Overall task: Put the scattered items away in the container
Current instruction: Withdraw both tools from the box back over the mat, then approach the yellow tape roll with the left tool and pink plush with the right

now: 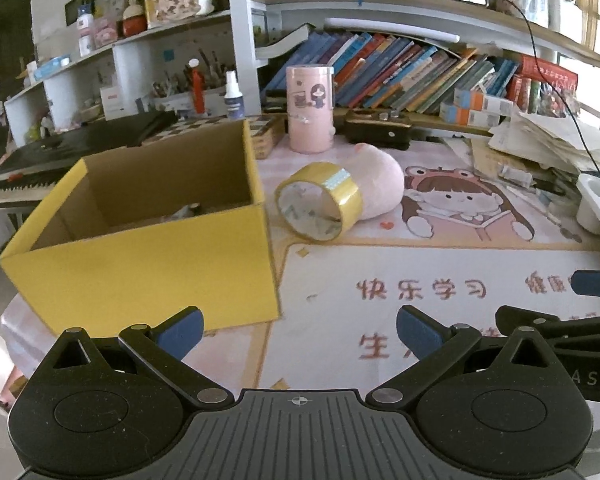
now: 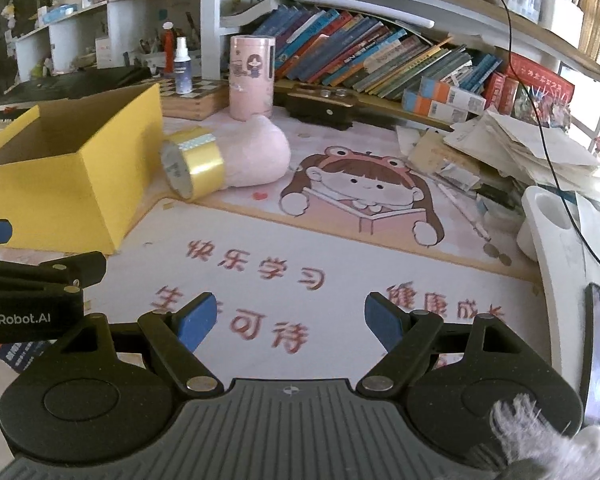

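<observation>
Cluttered bookshelves behind, cartoon mat on the counter. Both sets of jaws are wide and empty: left gripper [image 1: 299, 332], right gripper [image 2: 290, 318]. The tape roll [image 1: 319, 200] leans on a pink plush [image 1: 380, 184], just beside the yellow box [image 1: 140, 248]. I'd go for the tape first, pinching across its band, then lift clear over the box wall.

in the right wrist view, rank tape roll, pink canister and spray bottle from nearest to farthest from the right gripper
1. tape roll: ahead-left of the right gripper, beside the yellow box
2. pink canister: behind the tape, upright
3. spray bottle: farthest, back left by the shelves
</observation>
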`<state>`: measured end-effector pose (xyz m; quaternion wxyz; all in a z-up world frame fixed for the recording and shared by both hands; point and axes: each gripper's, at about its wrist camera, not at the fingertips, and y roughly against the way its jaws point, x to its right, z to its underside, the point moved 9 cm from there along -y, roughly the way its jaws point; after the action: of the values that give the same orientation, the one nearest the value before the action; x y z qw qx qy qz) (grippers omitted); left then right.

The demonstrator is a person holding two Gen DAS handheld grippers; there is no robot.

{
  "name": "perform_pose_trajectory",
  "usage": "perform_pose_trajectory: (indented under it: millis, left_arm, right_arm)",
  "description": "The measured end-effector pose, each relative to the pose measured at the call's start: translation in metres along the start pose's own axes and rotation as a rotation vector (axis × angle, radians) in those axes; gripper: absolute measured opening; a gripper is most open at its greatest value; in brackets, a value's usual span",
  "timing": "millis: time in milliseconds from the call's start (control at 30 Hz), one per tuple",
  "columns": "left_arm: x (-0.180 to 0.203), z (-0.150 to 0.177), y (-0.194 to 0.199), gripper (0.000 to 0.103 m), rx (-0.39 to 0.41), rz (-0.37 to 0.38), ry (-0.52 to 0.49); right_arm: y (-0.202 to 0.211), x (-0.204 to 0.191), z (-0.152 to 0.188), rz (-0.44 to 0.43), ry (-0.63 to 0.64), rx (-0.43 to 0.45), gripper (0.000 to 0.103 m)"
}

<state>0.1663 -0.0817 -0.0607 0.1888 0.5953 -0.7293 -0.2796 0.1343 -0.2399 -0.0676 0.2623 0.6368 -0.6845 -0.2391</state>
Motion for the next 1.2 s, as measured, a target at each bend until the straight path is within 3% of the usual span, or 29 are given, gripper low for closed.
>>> perform_pose_trajectory:
  millis: [500,1000,1200]
  left_arm:
    - [0.038,-0.031,-0.031,0.103,0.004,-0.052,0.018]
    - [0.048,-0.055,-0.053,0.103,0.016,-0.165,0.029]
    - [0.048,-0.063,-0.062,0.103,0.014,-0.17,0.044]
  right_arm:
    - [-0.045,0.048,-0.031,-0.066,0.026,0.002,0.08]
    - [-0.073,0.073,-0.078,-0.134,0.047,0.073,0.08]
    - [-0.087,0.076,-0.095,-0.161,0.058,0.087,0.08]
